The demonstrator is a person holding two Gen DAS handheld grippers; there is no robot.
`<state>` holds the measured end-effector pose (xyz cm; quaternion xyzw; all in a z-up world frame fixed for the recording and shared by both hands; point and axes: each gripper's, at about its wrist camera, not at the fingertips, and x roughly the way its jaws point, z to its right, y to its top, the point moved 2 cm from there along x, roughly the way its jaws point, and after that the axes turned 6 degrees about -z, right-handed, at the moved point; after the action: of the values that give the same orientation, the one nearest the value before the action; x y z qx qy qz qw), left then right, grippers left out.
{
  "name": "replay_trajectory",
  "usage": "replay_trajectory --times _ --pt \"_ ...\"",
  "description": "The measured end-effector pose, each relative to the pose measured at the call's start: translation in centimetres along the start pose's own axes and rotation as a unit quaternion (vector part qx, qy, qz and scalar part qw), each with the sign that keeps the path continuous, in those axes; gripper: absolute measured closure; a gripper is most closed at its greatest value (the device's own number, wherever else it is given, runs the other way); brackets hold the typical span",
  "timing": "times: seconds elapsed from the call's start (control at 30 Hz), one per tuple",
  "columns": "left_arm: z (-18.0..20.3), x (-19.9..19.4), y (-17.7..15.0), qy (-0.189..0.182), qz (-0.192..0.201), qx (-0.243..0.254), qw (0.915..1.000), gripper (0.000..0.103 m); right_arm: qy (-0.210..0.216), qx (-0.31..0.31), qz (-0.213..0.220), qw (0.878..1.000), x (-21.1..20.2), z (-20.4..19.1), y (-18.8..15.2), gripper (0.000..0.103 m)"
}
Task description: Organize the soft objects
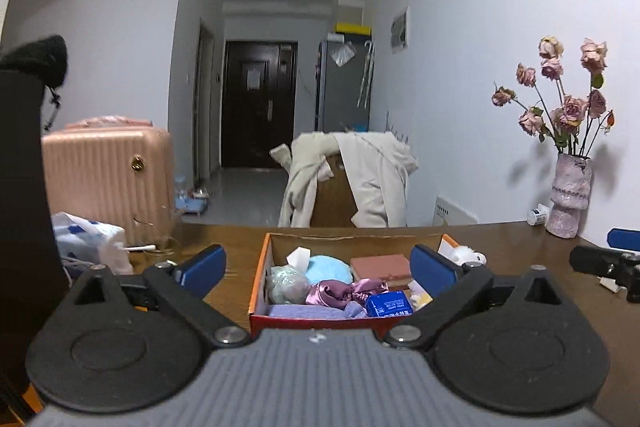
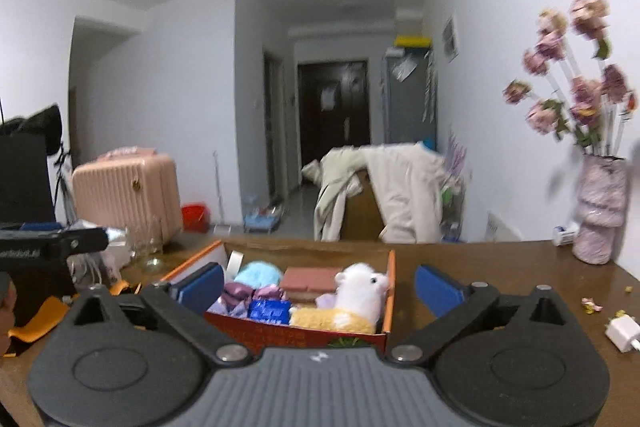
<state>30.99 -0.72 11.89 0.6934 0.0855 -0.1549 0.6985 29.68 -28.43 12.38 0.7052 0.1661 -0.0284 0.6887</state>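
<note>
An orange cardboard box (image 1: 259,279) stands on the wooden table, also in the right wrist view (image 2: 391,291). It holds a light blue plush (image 1: 328,269), a purple satin scrunchie (image 1: 340,291), a lavender cloth (image 1: 316,311), a blue tissue pack (image 1: 389,305), a pink block (image 1: 380,265) and a white-and-yellow alpaca toy (image 2: 356,297). My left gripper (image 1: 320,267) is open and empty, just in front of the box. My right gripper (image 2: 320,285) is open and empty, in front of the box's right part.
A vase of dried roses (image 1: 568,203) stands at the table's back right. A white charger (image 2: 624,335) and crumbs lie at the right. A tissue pack (image 1: 92,239) and cables sit at the left. A pink suitcase (image 1: 108,179) and a coat-draped chair (image 1: 352,183) stand behind.
</note>
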Motion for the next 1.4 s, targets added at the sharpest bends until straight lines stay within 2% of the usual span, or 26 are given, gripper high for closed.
replay_trajectory --times 0.2,0.43,0.83,1.03,1.2,1.4 --pt "0.6 -2.5 -1.0 0.004 0.012 0.001 0.9999 0.0 -0.007 0.01 0.01 1.0 -1.9 -0.2 -1.3 0.0" --pt "0.5 -5.3 -2.8 0.013 0.017 -0.006 0.9997 0.0 0.005 0.01 0.018 1.0 -4.2 -1.4 -2.8 0.0" --pt "2.3 -13.3 -10.0 0.015 0.014 0.008 0.9998 0.0 0.02 -0.02 0.015 0.999 -11.4 -5.1 -9.6 0.0" --pt "2.6 -17.1 -14.3 0.016 -0.005 0.013 0.9998 0.0 0.023 -0.032 0.003 0.999 -15.3 -7.1 -13.5 0.0" --pt "2.1 -19.0 -17.3 0.019 -0.006 0.009 0.9998 0.0 0.027 -0.032 0.005 0.999 -17.7 -8.3 -15.9 0.0" --pt "1.4 -19.7 -18.3 0.028 -0.01 0.002 0.9996 0.0 0.026 -0.045 0.001 0.999 -18.2 -9.4 -17.0 0.0"
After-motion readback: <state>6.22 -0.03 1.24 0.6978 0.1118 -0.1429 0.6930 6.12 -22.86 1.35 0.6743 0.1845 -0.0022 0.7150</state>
